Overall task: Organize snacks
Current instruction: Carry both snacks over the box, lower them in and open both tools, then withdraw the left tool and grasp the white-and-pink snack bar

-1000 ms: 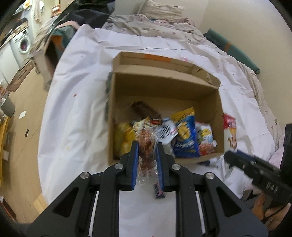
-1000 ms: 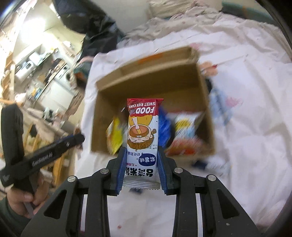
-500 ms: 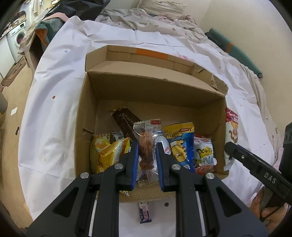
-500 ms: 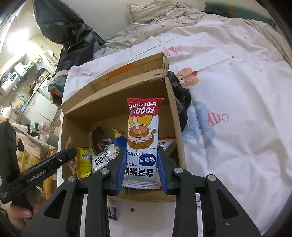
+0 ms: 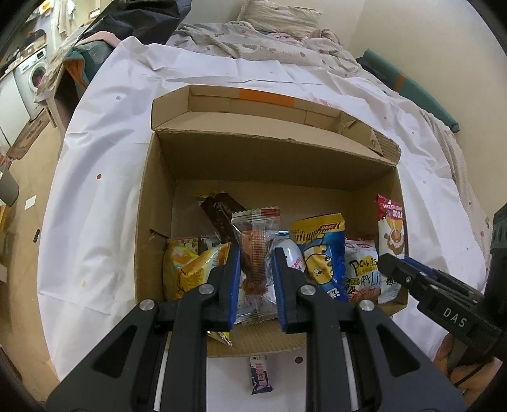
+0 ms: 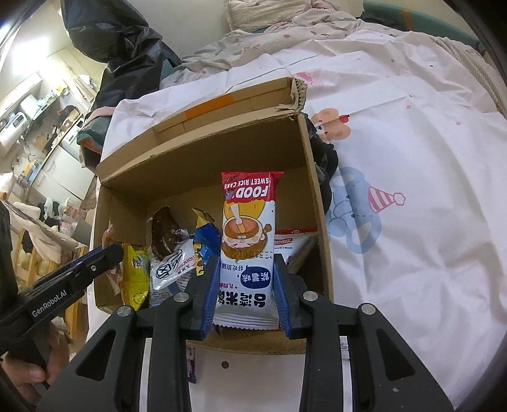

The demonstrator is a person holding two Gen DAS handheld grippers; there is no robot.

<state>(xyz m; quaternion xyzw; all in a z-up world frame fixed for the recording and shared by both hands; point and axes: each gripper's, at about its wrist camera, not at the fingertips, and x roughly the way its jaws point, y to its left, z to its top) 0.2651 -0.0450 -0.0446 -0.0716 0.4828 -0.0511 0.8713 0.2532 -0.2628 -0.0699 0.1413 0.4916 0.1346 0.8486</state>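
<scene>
An open cardboard box (image 5: 266, 152) (image 6: 202, 149) sits on a white sheet and holds several snack packets. My left gripper (image 5: 255, 275) is shut on a clear packet with a brown snack (image 5: 255, 253), held over the box's near edge. My right gripper (image 6: 247, 285) is shut on a white and red sweet rice cake packet (image 6: 248, 222), held upright over the box's near right side. In the left wrist view the right gripper (image 5: 393, 263) shows at the right with its rice cake packet (image 5: 391, 228). In the right wrist view the left gripper (image 6: 104, 256) shows at the left.
A small packet (image 5: 259, 374) lies on the sheet in front of the box. A dark cloth (image 6: 323, 158) lies against the box's right wall. Bedding and a pillow (image 5: 279, 19) lie beyond the box. The sheet's left edge drops to a wooden floor (image 5: 28, 177).
Both grippers have moved forward toward the box with their packets; the box looms larger and both packets now hang over its near edge.
</scene>
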